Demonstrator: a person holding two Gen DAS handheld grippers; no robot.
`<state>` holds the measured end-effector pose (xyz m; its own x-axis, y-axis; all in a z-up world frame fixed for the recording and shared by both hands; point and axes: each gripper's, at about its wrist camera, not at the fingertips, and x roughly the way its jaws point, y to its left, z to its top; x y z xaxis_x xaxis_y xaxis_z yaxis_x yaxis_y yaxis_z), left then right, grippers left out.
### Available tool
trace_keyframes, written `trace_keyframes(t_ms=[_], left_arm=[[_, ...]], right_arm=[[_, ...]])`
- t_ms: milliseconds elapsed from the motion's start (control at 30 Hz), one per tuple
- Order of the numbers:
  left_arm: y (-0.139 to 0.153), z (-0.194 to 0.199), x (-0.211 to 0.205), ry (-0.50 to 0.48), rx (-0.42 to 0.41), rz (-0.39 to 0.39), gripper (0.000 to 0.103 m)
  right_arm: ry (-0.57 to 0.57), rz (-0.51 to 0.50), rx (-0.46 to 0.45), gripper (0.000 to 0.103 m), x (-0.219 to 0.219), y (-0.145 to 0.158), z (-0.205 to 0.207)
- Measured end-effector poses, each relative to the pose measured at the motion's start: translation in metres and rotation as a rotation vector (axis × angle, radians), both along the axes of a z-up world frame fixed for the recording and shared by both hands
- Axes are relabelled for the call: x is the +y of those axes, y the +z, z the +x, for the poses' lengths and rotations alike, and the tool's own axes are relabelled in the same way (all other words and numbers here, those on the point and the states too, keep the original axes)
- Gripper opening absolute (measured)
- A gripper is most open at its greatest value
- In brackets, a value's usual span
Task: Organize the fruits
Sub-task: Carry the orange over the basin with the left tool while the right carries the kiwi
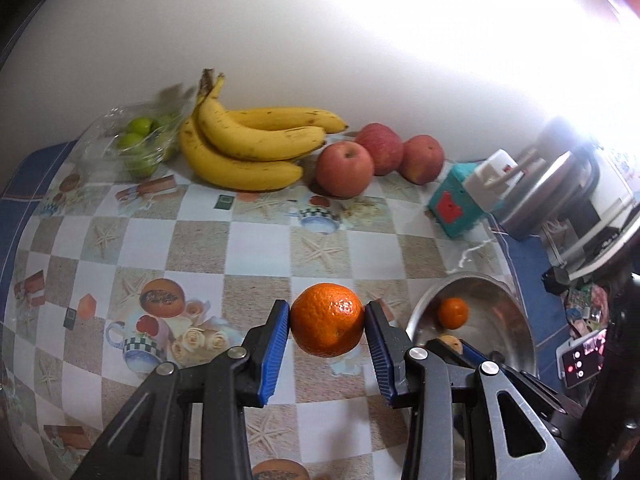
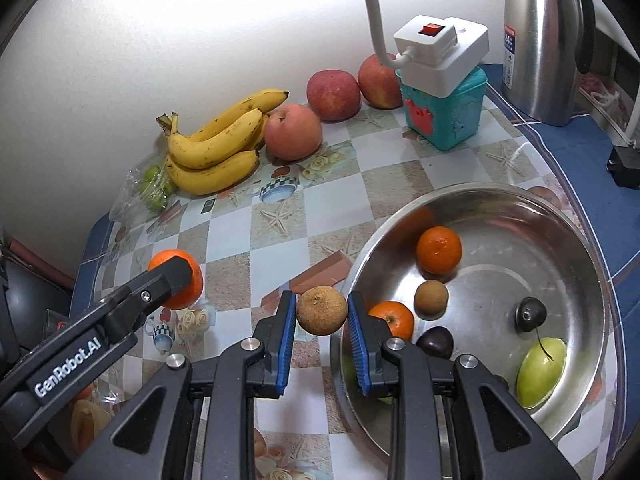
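Observation:
My left gripper (image 1: 327,316) is shut on an orange tangerine (image 1: 327,319) and holds it above the checked tablecloth, left of the steel bowl (image 1: 516,320). It also shows in the right wrist view (image 2: 176,280), with the tangerine (image 2: 192,276). My right gripper (image 2: 322,311) is shut on a small brown fruit (image 2: 322,310) just left of the steel bowl's rim (image 2: 592,280). In the bowl lie two tangerines (image 2: 439,250), a brown fruit (image 2: 431,297), two dark plums (image 2: 531,313) and a green fruit (image 2: 541,372).
Bananas (image 1: 244,148), three apples (image 1: 345,168) and a bag of limes (image 1: 138,140) lie along the wall. A teal box (image 2: 448,116) carries a white power adapter (image 2: 440,54). A steel kettle (image 2: 540,36) stands at the back right.

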<state>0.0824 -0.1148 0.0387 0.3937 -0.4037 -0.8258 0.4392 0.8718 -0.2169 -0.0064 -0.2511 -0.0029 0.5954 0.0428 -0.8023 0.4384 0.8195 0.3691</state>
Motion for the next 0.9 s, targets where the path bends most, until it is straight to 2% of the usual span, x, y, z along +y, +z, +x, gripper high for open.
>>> trace_keyframes(t_ms=[100,500,900], left_arm=[[-0.001,-0.007,-0.011,-0.038,0.005,0.005,0.041],[-0.013,-0.046,-0.071,-0.233,0.027,0.020,0.041],[-0.035,-0.051,-0.092,-0.278,-0.025,0.001,0.041]], right_arm=[[-0.011,0.010,0.012,0.027,-0.008,-0.005,-0.004],[-0.221,0.063,0.060,0.027,-0.074,-0.029,-0.053],[-0.269,0.095,0.062,0.027,-0.089,-0.041,-0.064]])
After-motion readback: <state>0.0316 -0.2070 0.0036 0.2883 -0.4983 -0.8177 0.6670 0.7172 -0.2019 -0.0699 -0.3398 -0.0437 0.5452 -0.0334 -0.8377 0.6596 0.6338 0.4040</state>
